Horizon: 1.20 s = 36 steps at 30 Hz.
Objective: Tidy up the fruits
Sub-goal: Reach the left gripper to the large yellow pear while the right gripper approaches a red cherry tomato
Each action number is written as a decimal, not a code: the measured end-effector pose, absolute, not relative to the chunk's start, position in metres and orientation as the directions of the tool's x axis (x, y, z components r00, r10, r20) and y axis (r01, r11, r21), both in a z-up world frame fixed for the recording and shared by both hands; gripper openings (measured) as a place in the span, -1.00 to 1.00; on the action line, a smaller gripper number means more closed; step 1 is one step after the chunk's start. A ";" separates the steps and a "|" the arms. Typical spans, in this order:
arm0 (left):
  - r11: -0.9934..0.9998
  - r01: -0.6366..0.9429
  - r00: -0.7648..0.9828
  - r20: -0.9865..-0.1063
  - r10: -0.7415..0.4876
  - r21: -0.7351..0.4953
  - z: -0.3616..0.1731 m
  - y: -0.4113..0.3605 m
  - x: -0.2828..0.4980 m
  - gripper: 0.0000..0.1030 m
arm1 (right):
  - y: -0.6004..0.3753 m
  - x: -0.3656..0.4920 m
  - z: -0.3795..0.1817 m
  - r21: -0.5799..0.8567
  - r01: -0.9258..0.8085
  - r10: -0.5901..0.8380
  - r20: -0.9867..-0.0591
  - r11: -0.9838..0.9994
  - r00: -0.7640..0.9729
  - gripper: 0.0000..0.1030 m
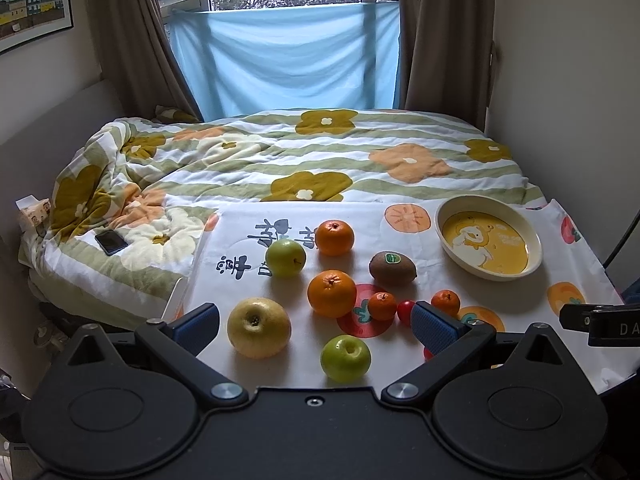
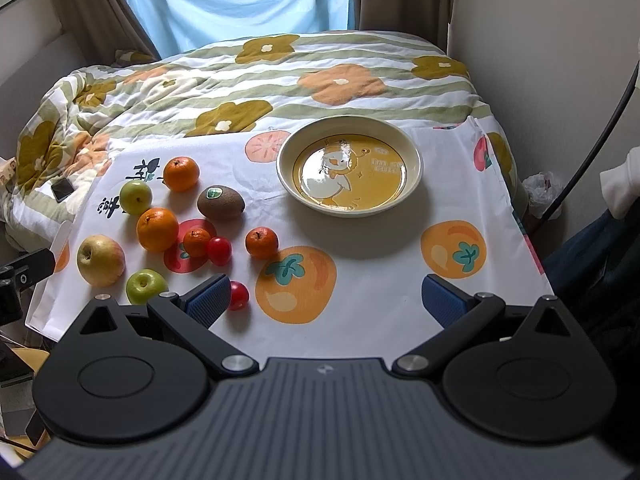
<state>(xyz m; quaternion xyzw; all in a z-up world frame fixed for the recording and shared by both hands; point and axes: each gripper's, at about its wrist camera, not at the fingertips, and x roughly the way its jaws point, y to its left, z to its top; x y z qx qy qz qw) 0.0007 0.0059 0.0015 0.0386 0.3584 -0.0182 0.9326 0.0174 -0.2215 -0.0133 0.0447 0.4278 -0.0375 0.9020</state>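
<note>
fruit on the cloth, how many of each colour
orange: 4
green: 2
red: 2
yellow: 1
brown: 1
total: 10, none in the plate yet

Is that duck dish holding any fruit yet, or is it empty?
Empty. The duck dish shows its whole yellow duck picture uncovered, and the fruits, such as the kiwi, lie on the cloth to its left.

Black gripper body (image 1: 316, 432), blue ribbed pads (image 1: 434, 326), silver screws (image 1: 227, 391).
</note>
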 end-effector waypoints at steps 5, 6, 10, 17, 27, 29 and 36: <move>0.997 0.051 0.738 -0.675 0.004 0.061 0.005 0.005 0.000 1.00 | -0.217 0.012 -0.016 0.062 0.104 -0.018 -0.771 0.993 0.636 1.00; 0.997 0.045 0.737 -0.676 0.012 0.066 0.006 0.005 0.000 1.00 | -0.217 0.012 -0.015 0.066 0.101 -0.013 -0.771 0.993 0.636 1.00; 0.997 0.010 0.732 -0.680 0.044 0.075 0.007 0.007 0.001 1.00 | -0.218 0.016 -0.011 0.094 0.079 0.023 -0.775 0.992 0.632 1.00; 0.995 -0.054 0.717 -0.690 0.096 0.082 -0.012 0.021 0.006 1.00 | -0.217 0.029 -0.027 0.119 -0.007 0.098 -0.780 0.993 0.618 1.00; 0.996 -0.017 0.672 -0.737 0.073 0.083 -0.055 0.055 0.042 1.00 | -0.192 0.055 -0.081 0.126 0.010 0.100 -0.833 0.992 0.543 1.00; 0.996 0.007 0.663 -0.747 0.058 0.084 -0.064 0.061 0.053 1.00 | -0.185 0.059 -0.091 0.127 0.022 0.096 -0.842 0.992 0.531 1.00; 0.987 0.102 0.637 -0.771 0.030 0.122 -0.099 0.072 0.083 0.96 | -0.161 0.070 -0.119 0.114 0.068 0.064 -0.861 0.991 0.505 1.00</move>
